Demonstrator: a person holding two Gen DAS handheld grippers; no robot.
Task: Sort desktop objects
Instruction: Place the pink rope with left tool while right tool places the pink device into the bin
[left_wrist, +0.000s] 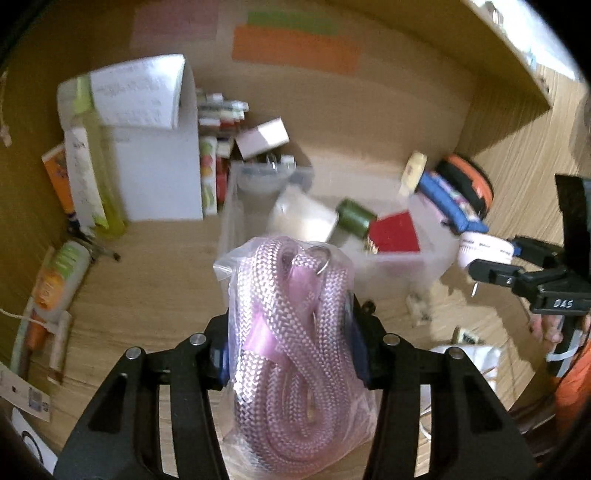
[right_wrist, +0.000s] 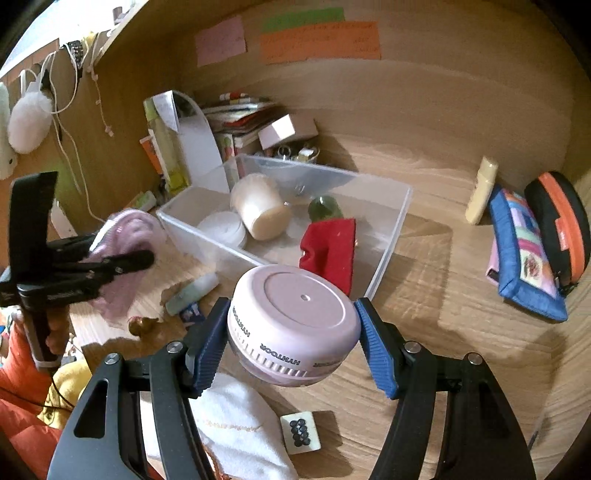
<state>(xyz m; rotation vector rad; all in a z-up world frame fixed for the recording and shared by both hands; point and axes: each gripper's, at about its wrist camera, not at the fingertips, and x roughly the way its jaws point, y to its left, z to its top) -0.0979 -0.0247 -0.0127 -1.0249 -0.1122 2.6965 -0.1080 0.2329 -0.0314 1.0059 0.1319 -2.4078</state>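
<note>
My left gripper (left_wrist: 291, 332) is shut on a clear bag of pink braided rope (left_wrist: 291, 332), held above the desk just short of the clear plastic bin (left_wrist: 236, 206). It also shows in the right wrist view (right_wrist: 122, 254). My right gripper (right_wrist: 293, 325) is shut on a round pink HYNTOOR device (right_wrist: 295, 321), held above the desk at the bin's near corner (right_wrist: 376, 284); it shows in the left wrist view too (left_wrist: 484, 251). The bin holds a white jar (right_wrist: 260, 206), a white lid (right_wrist: 223, 227), a green bottle (right_wrist: 325, 208) and a red case (right_wrist: 328, 251).
On the wooden desk lie a mahjong tile (right_wrist: 300, 432), a white cloth (right_wrist: 236, 421), a small tube (right_wrist: 192, 288), a blue pouch (right_wrist: 524, 254), an orange-black case (right_wrist: 561, 225) and a cream bottle (right_wrist: 480, 190). Books, a notepad (right_wrist: 195, 144) and a small box (right_wrist: 288, 131) stand behind the bin.
</note>
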